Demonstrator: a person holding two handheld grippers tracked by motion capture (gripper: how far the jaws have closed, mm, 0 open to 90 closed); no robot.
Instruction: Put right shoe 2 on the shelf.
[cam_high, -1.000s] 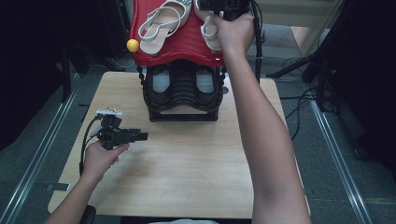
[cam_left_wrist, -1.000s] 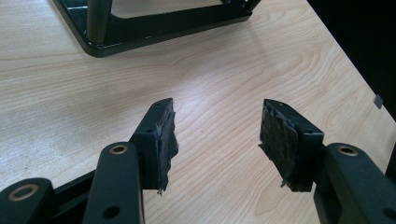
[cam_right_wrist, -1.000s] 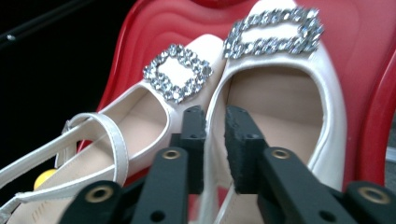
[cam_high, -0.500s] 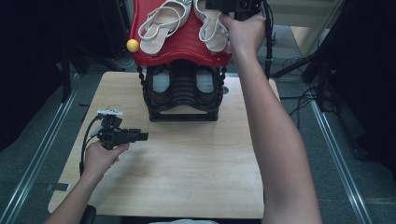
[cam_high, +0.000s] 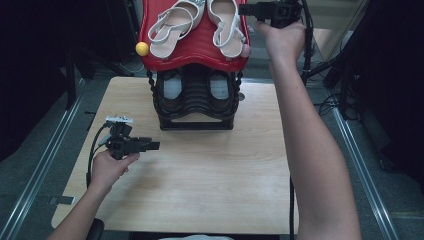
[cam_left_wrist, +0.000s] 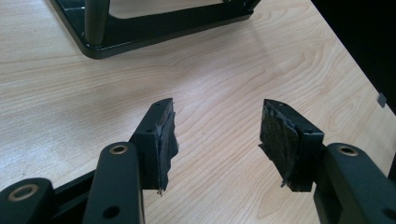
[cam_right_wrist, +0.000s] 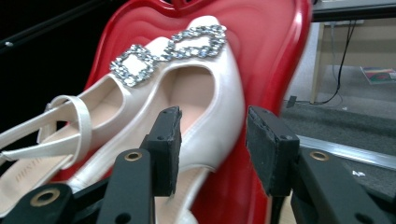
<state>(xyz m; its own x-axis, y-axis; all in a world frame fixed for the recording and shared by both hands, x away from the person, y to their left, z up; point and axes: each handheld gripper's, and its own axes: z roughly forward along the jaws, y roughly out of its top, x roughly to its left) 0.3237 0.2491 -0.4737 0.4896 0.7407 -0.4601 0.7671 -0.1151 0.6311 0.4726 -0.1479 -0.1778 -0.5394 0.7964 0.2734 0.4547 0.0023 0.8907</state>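
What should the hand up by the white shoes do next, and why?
Probably close the right gripper on the near shoe. Its jaws are open, one inside the shoe and one outside its side wall, on the red shelf, so a squeeze should grip it. The left gripper waits over the table.

Left gripper (cam_high: 152, 145) is held low just above the table (cam_high: 210, 175), jaws parted. Right gripper (cam_high: 243, 9) is held out past the table's far edge, arm extended, jaws parted.

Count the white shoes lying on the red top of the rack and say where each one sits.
2. One white shoe lies on the left of the red top, the other on its right, nearest the right gripper. None looks hidden.
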